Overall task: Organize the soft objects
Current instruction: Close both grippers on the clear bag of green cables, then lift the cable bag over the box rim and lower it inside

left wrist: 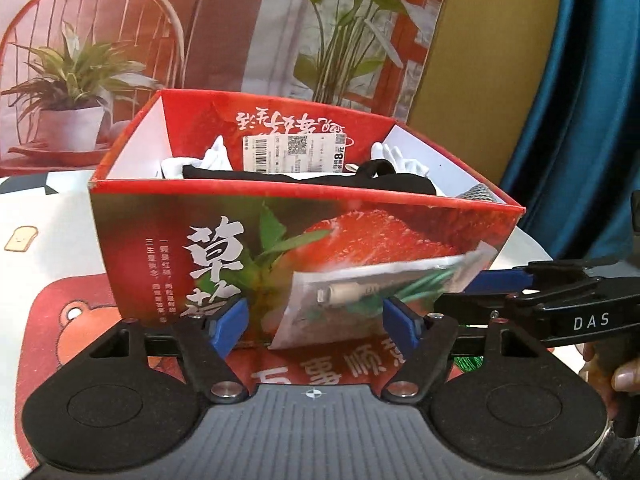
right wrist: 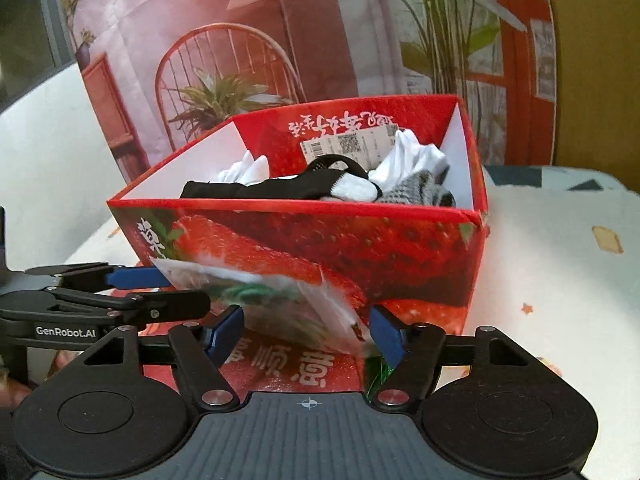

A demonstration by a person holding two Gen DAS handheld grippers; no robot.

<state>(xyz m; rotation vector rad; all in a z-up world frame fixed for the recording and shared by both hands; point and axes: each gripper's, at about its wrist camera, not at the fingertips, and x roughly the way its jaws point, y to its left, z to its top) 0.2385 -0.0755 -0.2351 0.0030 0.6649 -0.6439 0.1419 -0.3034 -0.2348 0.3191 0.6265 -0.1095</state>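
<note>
A red strawberry-print box [left wrist: 360, 232] [right wrist: 400, 248] stands open on the table. It holds a black sock [left wrist: 320, 179] [right wrist: 260, 190], white cloths [left wrist: 216, 156] [right wrist: 412, 160] and a grey knitted piece [right wrist: 420, 192]. In front of the box, a clear plastic packet [left wrist: 360, 300] [right wrist: 280, 300] with a white plug and green cord looks blurred. It sits between the blue pads of my left gripper [left wrist: 314, 324], clear of the left pad. My right gripper [right wrist: 306, 332] also frames it, without a visible squeeze. Each gripper shows side-on in the other's view [left wrist: 454, 292] [right wrist: 188, 291], at the packet's ends.
The tablecloth [left wrist: 60, 240] is white with cartoon prints and a red bear patch under the box. Something shiny and green [right wrist: 376, 372] lies below the packet. A printed backdrop [left wrist: 240, 20] of a chair and plants stands behind, with a blue curtain [left wrist: 580, 120] to the right.
</note>
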